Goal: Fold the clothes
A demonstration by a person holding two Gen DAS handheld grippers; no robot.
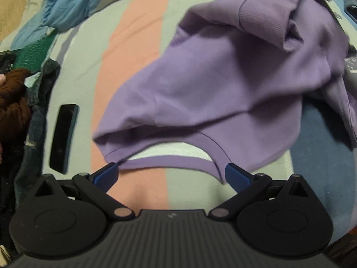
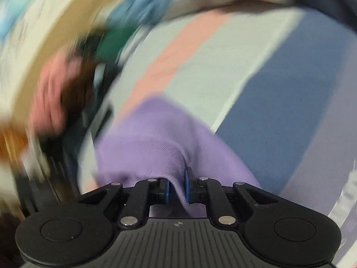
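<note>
A lilac sweatshirt (image 1: 223, 84) of soft fleece lies rumpled across the centre and right of the left wrist view on a bed's striped sheet (image 1: 138, 44), its ribbed cuff (image 1: 263, 22) folded over at upper right. The left gripper (image 1: 171, 173) stands with fingers spread wide at the neckline, clear of the cloth. The right gripper (image 2: 177, 186) has its fingers pinched on a fold of the sweatshirt. A black phone (image 1: 63, 138) lies flat at left, beside heaped dark clothes (image 1: 33, 102).
</note>
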